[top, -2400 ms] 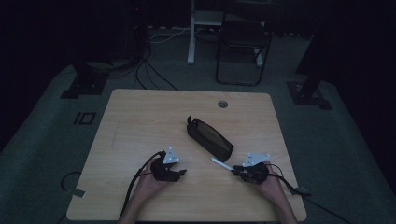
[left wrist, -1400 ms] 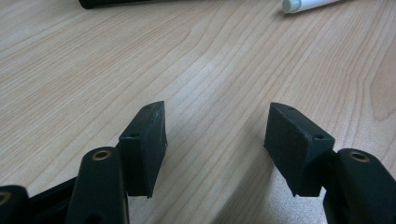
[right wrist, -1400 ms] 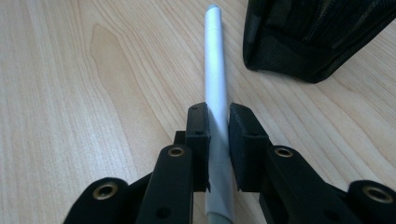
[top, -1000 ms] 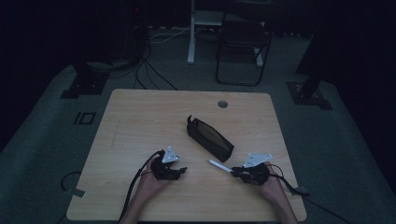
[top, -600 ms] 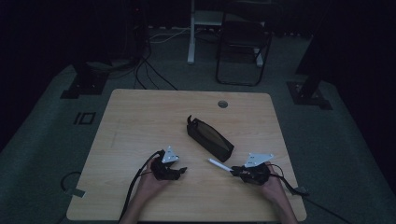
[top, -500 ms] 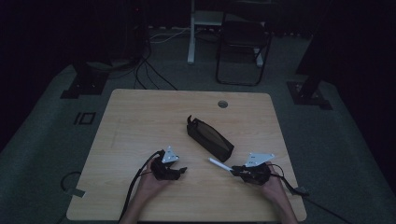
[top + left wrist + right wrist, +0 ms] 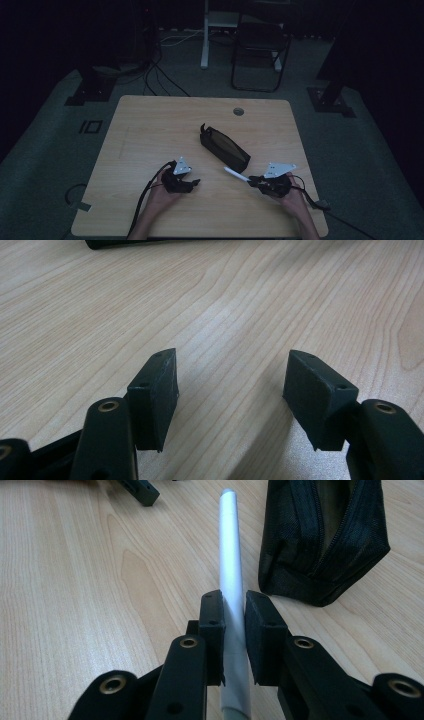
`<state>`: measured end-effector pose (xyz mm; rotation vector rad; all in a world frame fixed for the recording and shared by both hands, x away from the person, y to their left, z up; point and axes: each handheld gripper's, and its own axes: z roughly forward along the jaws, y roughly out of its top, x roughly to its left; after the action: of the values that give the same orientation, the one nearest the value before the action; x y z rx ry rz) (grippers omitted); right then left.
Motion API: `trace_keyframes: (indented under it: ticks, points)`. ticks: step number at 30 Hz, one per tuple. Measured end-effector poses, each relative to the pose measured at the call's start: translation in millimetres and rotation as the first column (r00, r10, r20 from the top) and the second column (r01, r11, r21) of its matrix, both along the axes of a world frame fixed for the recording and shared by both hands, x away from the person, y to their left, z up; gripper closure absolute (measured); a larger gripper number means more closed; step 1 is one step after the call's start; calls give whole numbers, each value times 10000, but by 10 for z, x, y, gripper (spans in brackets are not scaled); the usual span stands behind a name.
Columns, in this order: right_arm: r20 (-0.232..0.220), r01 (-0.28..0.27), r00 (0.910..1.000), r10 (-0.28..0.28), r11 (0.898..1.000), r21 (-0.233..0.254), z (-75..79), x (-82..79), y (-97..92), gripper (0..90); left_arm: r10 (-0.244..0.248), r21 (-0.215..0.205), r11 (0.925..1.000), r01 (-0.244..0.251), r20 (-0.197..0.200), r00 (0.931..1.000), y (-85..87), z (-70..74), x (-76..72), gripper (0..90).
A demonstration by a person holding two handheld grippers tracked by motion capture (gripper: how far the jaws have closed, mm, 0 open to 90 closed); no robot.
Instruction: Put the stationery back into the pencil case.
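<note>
A black zip pouch point(image 7: 225, 148) lies open at the table's middle, its near end also seen in the right gripper view point(image 7: 325, 545). My right gripper point(image 7: 254, 181) is shut on a white pen point(image 7: 236, 174), which sticks out toward the pouch's near end; the pads clamp the pen's barrel point(image 7: 231, 580) close up. My left gripper point(image 7: 194, 184) rests low on the table at the front left, jaws open with bare wood between the pads point(image 7: 155, 395).
The wooden table point(image 7: 150, 125) has a round cable hole point(image 7: 238, 111) at its far edge. A chair point(image 7: 260, 50) and stand legs are on the floor beyond. Cables trail from both grippers off the front edge.
The right gripper with the pen has drifted slightly toward the table's front. The left gripper has stayed put.
</note>
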<state>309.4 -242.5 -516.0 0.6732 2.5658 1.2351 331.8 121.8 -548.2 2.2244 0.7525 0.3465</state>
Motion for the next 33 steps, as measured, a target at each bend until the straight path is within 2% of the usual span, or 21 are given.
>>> trace_keyframes:
  ticks: [14, 21, 33]
  points:
    - [32, 16, 10000, -17, 9998, 211, 79, -20, -17, 791, 2, -9, 10000, -2, 0, 10000, 0, 0, 0, 392]
    - [74, 203, 9998, -205, 9996, 206, 106, -16, -49, 791, 2, -7, 10000, -2, 1, 10000, 0, 0, 0, 391]
    - [181, 165, 9997, -168, 9998, 121, 156, -2, -63, 791, 7, -10, 10000, -7, 0, 10000, -1, -1, 0, 392]
